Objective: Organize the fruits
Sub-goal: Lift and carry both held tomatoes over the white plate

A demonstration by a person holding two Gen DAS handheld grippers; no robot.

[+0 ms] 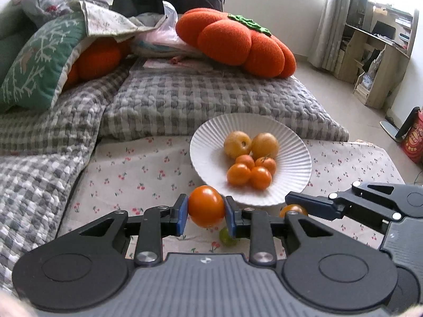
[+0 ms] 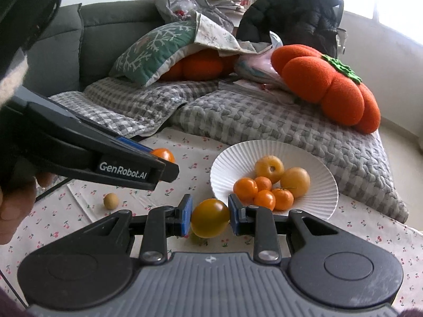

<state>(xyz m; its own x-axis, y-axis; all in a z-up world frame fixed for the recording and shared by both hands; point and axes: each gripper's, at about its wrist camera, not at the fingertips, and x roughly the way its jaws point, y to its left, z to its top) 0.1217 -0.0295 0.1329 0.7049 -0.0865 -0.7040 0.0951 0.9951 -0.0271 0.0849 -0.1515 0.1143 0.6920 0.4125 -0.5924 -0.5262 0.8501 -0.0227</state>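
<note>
A white ribbed plate (image 1: 211,142) (image 2: 317,158) on the cherry-print cloth holds two yellow plums (image 1: 237,144) (image 2: 269,168) and several small orange fruits (image 1: 249,171) (image 2: 263,191). My left gripper (image 1: 206,207) is shut on an orange tomato (image 1: 206,206), just before the plate's near rim. My right gripper (image 2: 210,218) is shut on a yellow-orange tomato (image 2: 210,218), near the plate's near-left rim. It shows from the side in the left wrist view (image 1: 293,200), the left one in the right wrist view (image 2: 169,170). A small green fruit (image 1: 228,236) lies under the left gripper.
A small tan round fruit (image 2: 111,200) lies on the cloth at left. A grey checked quilt (image 1: 211,103) and an orange pumpkin cushion (image 1: 238,39) lie behind the plate. A green pillow (image 1: 34,60) is at the far left. Shelves (image 1: 375,52) stand at the right.
</note>
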